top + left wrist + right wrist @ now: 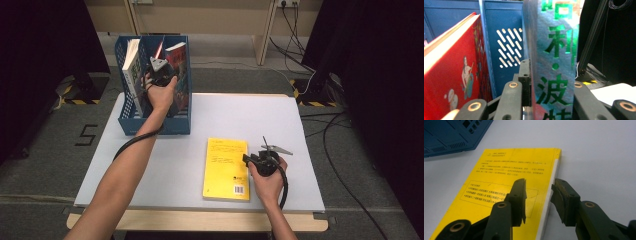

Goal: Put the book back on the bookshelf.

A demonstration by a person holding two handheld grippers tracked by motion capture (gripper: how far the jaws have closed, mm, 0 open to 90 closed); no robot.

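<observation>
While clamped on the green-lettered book (554, 62), left gripper (159, 67) up inside blue file rack (127, 120) at table's far-left corner, hand (161, 95) just behind it. In left gripper view: jaws either side of that book's spine, pads pressed to both covers; book upright, w/ red-cover book (454, 82) leaning close on one side, perforated blue divider (506, 47) between them farther back. Tight room in that slot — a narrow gap beside the inner jaw, no more. In high view, a white-edged book (131, 70) against rack's left wall, red-cover book (179, 70) near its right wall.

Right gripper (252, 161) low on table, near right-centre, at long right edge of yellow book (226, 167). Yellow book flat, back cover up, well apart from rack, its near edge close to table's front edge. In right gripper view: jaws apart, not gripping; one over the yellow cover, other just off the white page edge (549, 202), above bare table (599, 157). Whether either pad touches: can't tell. Plenty of free white tabletop to right & beyond the book.

Writing: big shiny green Chinese characters down the held book's spine, 利 and 波 legible. Yellow back cover w/ small black Chinese text blocks, one boxed, too small to read; barcode (240, 190) at near right corner. Painted "5" (86, 135) on floor, left of table.
</observation>
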